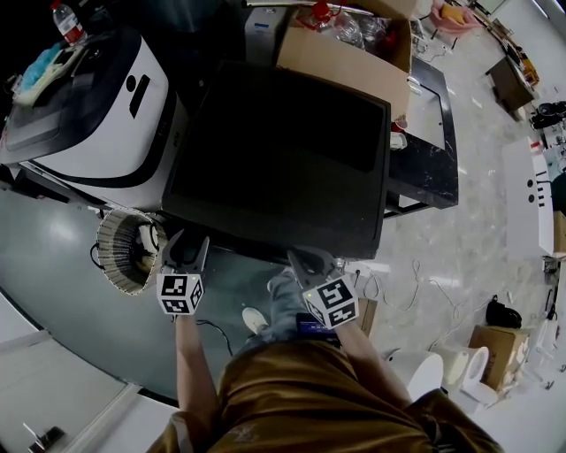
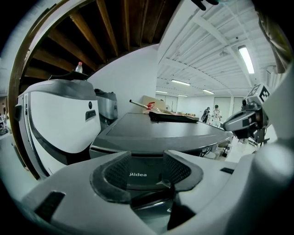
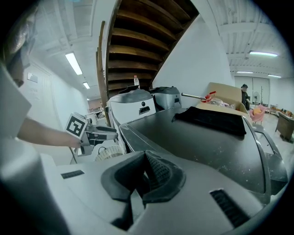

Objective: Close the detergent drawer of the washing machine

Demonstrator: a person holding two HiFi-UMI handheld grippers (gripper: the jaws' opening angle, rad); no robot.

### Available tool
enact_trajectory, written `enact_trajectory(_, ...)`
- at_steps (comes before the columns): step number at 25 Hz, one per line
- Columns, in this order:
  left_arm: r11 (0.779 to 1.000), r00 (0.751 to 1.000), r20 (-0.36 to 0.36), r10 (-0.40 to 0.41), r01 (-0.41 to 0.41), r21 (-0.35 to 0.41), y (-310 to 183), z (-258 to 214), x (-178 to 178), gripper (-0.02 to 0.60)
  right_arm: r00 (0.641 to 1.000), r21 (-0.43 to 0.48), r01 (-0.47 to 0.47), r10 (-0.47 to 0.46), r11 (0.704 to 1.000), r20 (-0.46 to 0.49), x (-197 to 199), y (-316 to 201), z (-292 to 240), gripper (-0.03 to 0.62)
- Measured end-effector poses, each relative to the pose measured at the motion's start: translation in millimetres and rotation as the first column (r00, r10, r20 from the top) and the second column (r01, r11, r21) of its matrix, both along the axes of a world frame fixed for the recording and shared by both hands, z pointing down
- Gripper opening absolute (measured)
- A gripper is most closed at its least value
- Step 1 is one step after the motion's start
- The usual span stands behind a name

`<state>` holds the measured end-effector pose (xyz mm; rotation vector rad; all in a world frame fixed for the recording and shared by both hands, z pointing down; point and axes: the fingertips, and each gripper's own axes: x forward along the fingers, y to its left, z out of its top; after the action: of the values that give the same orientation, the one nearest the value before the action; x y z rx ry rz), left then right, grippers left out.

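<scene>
Gaping left gripper (image 2: pixel 147 175) (empty) faces washing machine (image 2: pixel 161 129).

Washing machine (image 1: pixel 283 159) in the middle, cloth (image 3: pixel 211 120) on its top, toward the back. Just beside it on the left, a second machine (image 1: pixel 97 115), with a bottle (image 1: pixel 66 22) on top. Behind the washing machine, a cardboard box (image 1: pixel 345 53); to the right, a table (image 1: pixel 438 168). Before the front edge, left gripper (image 1: pixel 188 243) near the left corner, right gripper (image 1: pixel 311 263) further right. Left of both, on the floor, a round appliance (image 1: pixel 124 252).
</scene>
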<state>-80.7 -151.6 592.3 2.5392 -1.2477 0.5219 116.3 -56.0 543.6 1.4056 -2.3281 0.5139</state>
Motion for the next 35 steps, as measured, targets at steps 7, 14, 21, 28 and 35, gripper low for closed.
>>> enact_trajectory(7,0.999,0.999,-0.043,0.013,-0.011,0.043,16,-29,2,0.198,0.999,0.057,-0.012,0.014,0.998,-0.031,-6,16,-15,0.012)
enact_trajectory(14,0.997,0.996,-0.089,0.001,0.006,0.079,38,-64,12,0.176,0.997,0.138,-0.031,0.039,0.990,-0.060,-10,25,-37,0.012)
enact_trajectory(21,0.990,0.990,-0.138,-0.041,0.060,0.131,58,-110,4,0.132,0.990,0.249,-0.080,0.106,0.965,-0.091,-12,35,-68,0.012)
enact_trajectory(28,0.982,0.982,-0.170,-0.083,0.109,0.151,72,-134,-11,0.083,0.988,0.299,-0.106,0.134,0.948,-0.076,-23,49,-83,0.012)
enact_trajectory(35,0.980,0.988,-0.144,-0.061,0.087,0.181,84,-142,-6,0.054,0.990,0.322,-0.034,0.075,0.946,-0.117,-44,60,-90,0.012)
